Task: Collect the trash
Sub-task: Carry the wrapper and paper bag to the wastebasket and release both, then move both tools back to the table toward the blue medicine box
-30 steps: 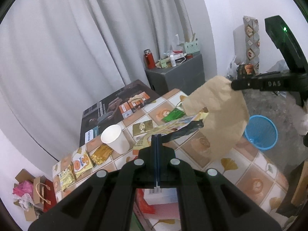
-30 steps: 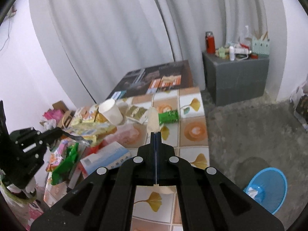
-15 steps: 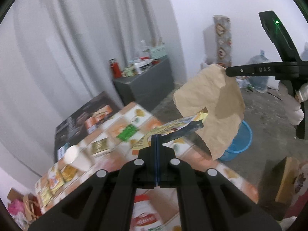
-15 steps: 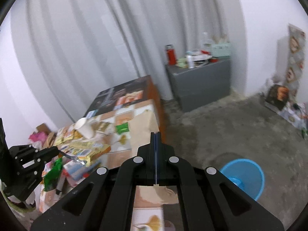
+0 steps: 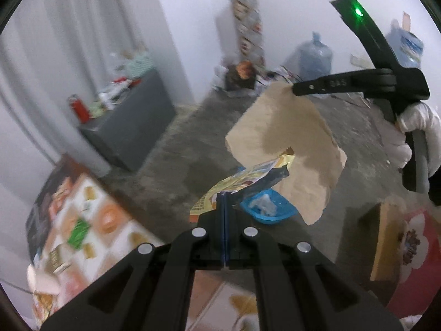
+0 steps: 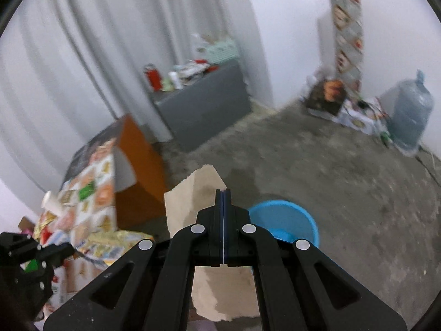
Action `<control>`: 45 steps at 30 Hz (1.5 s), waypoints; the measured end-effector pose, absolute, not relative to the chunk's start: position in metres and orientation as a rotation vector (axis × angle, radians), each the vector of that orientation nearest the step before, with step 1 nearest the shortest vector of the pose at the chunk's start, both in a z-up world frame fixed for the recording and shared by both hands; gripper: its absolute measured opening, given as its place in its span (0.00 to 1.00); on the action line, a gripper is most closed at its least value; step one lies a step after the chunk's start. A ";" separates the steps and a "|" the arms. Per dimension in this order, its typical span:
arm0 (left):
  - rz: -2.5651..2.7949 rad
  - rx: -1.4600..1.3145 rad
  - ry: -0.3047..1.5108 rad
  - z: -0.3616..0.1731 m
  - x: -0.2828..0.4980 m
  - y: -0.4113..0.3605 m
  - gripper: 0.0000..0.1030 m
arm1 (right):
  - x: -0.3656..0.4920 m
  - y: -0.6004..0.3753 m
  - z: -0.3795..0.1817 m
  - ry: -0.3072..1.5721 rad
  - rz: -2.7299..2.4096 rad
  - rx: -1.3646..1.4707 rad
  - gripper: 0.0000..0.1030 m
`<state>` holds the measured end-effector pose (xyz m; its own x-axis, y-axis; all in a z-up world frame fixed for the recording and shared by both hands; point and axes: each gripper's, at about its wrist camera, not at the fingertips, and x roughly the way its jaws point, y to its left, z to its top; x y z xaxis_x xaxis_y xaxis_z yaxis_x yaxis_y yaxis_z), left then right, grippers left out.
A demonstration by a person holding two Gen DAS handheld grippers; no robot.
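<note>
The left gripper has its fingers pressed together on a yellow wrapper, which juts forward and to the right from their tips; the wrapper hangs in the air above the blue bin on the concrete floor; white crumpled trash already lies inside the bin. The right gripper has its fingers pinched shut on a brown paper sheet, which rises past the tips and hangs down beneath them; in the left view this sheet dangles from the right gripper's tip, just above and beside the bin; a white-gloved hand grips the right tool's handle. In the right view the bin sits on the floor just right of the fingers, and the left gripper shows at lower left with the wrapper in it. To the left stands the tiled worktop, blurred, strewn with packets and a paper cup; an orange box stands beside it. Farther off are a grey cabinet with a red flask on top, grey curtains, and a blue water jug by the white wall.
</note>
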<state>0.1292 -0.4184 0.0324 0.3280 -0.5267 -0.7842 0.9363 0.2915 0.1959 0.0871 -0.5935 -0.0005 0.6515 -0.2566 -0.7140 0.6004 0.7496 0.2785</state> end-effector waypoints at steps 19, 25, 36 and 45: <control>-1.141 0.840 0.948 -0.130 0.135 -0.590 0.00 | 0.108 -0.671 -0.139 0.901 -0.665 0.645 0.00; -1.132 0.758 1.085 -0.157 0.145 -0.604 0.31 | 0.101 -0.669 -0.179 1.000 -0.664 0.694 0.26; -1.168 0.685 0.994 -0.099 0.144 -0.565 0.42 | 0.071 -0.651 -0.133 0.868 -0.667 0.610 0.44; -1.206 0.565 0.891 -0.023 0.134 -0.500 0.50 | 0.040 -0.593 -0.040 0.616 -0.700 0.324 0.89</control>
<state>0.1340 -0.4999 -0.0229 0.0964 -0.5498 -0.8297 0.9545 0.2873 -0.0795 0.0398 -0.5926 -0.0395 0.5996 -0.4993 -0.6254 0.6834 0.7261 0.0756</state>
